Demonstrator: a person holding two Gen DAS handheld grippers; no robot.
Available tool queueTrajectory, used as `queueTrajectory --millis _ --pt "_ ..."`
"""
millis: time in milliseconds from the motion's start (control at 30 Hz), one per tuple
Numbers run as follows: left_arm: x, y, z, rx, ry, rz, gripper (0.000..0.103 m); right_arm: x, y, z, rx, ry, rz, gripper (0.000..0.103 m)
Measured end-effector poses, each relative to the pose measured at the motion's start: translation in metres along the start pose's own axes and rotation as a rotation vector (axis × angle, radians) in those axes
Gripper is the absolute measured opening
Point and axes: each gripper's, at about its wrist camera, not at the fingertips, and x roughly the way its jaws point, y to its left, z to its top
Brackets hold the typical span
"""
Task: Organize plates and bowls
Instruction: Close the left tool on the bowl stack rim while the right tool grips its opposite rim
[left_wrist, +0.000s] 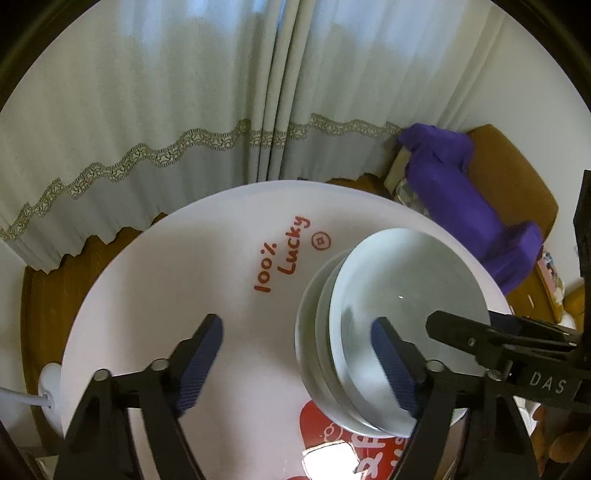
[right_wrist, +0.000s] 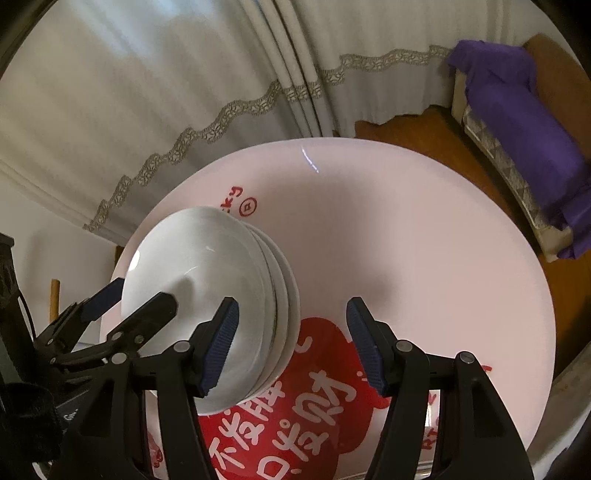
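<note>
Fingers (left_wrist: 395, 365) of our left gripper (left_wrist: 297, 365) stand apart, one pad over the top dish of the stack of dishes (left_wrist: 406, 280) and one over the bare table (left_wrist: 166, 295), pressing nothing; our right gripper (right_wrist: 293, 347) is likewise spread, astride the stack's other edge. Only the left view gives us the whole "100% Lucky" print (left_wrist: 284, 254), while only the right shows the red patch (right_wrist: 295, 406) with its white characters. We count two grippers, one round table and one stack near its middle, with three or four rims showing.
</note>
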Motion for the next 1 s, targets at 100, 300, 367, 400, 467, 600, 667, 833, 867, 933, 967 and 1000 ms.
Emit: queueTrajectory --millis 100,300,367,400,467,600,667,833,867,933,967,1000 --pt "0.012 0.002 0.005 -0.01 0.018 -0.016 0.063 0.004 0.001 0.0 -0.004 0.012 0.003 0.061" --pt "0.028 0.002 0.014 -0.011 0.055 -0.051 0.043 0.009 0.009 -0.001 -0.021 0.034 0.023 0.047" --pt "0.031 0.001 0.018 -0.007 0.054 -0.059 0.036 0.01 0.011 -0.003 -0.027 0.045 0.033 0.038" --pt "0.031 0.001 0.018 0.0 0.052 -0.058 0.035 0.012 0.013 -0.004 -0.033 0.053 0.039 0.037" --pt "0.032 0.002 0.017 0.005 0.039 -0.042 0.034 0.012 0.014 -0.005 -0.038 0.048 0.027 0.036" --pt "0.031 -0.004 0.007 -0.014 0.019 -0.025 0.032 0.012 0.011 -0.005 -0.034 0.046 0.042 0.033" --pt "0.03 -0.008 0.001 -0.015 0.01 -0.013 0.032 0.011 0.01 -0.006 -0.038 0.046 0.046 0.033" --pt "0.025 -0.016 -0.013 -0.023 -0.003 -0.003 0.028 0.011 0.008 -0.006 -0.039 0.039 0.06 0.032" --pt "0.025 -0.018 -0.014 -0.02 -0.004 0.002 0.028 0.011 0.007 -0.006 -0.039 0.039 0.062 0.031" --pt "0.023 -0.021 -0.017 -0.014 -0.006 0.009 0.028 0.011 0.007 -0.006 -0.039 0.036 0.061 0.031" --pt "0.023 -0.021 -0.018 -0.014 -0.006 0.01 0.028 0.011 0.007 -0.006 -0.041 0.036 0.06 0.031" --pt "0.021 -0.022 -0.019 -0.014 -0.006 0.01 0.028 0.011 0.007 -0.006 -0.042 0.035 0.061 0.031"
